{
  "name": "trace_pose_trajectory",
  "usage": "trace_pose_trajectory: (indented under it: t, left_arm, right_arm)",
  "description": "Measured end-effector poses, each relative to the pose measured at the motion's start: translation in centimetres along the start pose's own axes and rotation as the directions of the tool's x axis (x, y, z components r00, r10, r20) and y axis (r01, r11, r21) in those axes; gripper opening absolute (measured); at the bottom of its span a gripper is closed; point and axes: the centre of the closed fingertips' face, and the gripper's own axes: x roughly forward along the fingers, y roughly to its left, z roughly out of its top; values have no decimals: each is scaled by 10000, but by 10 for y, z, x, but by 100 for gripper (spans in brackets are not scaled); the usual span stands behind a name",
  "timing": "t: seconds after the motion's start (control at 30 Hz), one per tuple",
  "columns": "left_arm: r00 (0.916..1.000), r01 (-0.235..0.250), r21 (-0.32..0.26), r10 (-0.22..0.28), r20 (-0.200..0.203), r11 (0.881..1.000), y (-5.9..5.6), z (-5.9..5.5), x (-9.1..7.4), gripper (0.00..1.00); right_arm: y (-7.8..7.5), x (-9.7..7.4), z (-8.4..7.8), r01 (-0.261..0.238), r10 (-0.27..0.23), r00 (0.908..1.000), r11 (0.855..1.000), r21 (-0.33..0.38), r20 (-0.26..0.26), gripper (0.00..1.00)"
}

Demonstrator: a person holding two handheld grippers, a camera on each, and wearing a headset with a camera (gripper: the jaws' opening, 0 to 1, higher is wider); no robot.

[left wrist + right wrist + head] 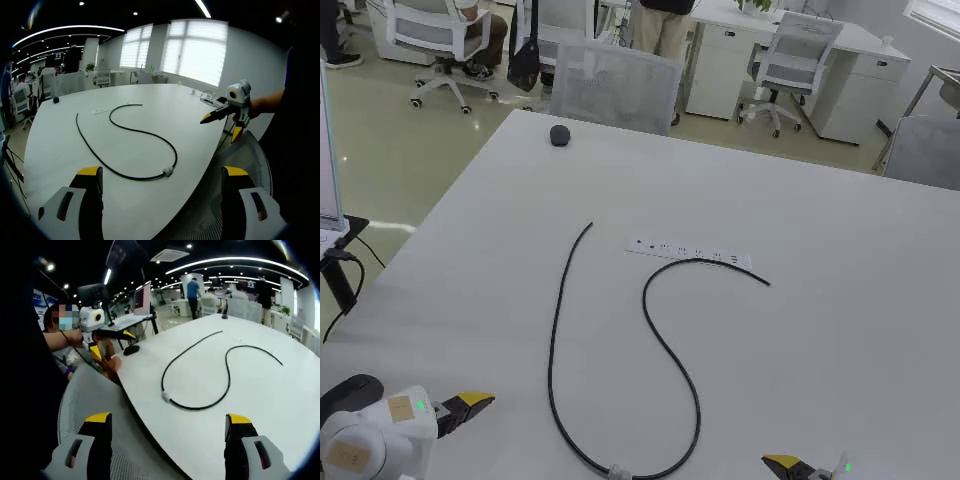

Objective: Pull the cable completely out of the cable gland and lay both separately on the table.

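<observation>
The cable (555, 330) lies in a loose S across the white table (840, 330). The gland (620, 470) is threaded on it at the bottom centre of the head view, near the table's edge, probably so both tools can reach it. The left gripper (113, 345) sits at the lower left and the right gripper (218, 130) at the lower right, flanking the gland and well apart from it. Each has its jaws spread wide and holds nothing, which suits an approach: one for the gland, one for the cable just beside it

Left tool (162, 171), right tool (168, 417): jaws apart
</observation>
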Motion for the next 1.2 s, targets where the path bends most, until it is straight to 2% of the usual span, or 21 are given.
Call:
trace_pose_trajectory:
  t: [0.17,0.3,0.57,0.7,0.87,0.97,1.2]
  left_arm:
    - [10000,7,-24,-6,60,10000,1,1,-1,99]
    - [10000,-53,-123,53,19,9999,5,-4,-3,99]
    - [9999,47,-211,-44,120,9998,2,-6,-3,99]
    - [9999,75,-215,-72,113,9997,4,-7,-2,99]
    - [9998,77,-235,-73,207,9997,6,-5,-3,99]
    - [9999,37,-215,-35,117,9998,10,-5,-3,99]
    - [9999,64,-359,-60,126,9993,8,-2,-2,96]
  right_arm:
    - [1,3,2,-9,9,10000,10000,-66,-51,93]
    - [4,8,6,-116,114,9999,9998,-147,-126,93]
    - [4,13,6,-205,194,9991,9993,-315,-367,94]
    - [3,14,8,-163,153,9994,9994,-309,-325,95]
    - [2,16,7,-177,166,9992,9993,-330,-352,95]
    - [3,20,8,-272,258,9988,9991,-335,-422,95]
    - [1,30,19,-431,409,9983,9977,-519,-419,95]
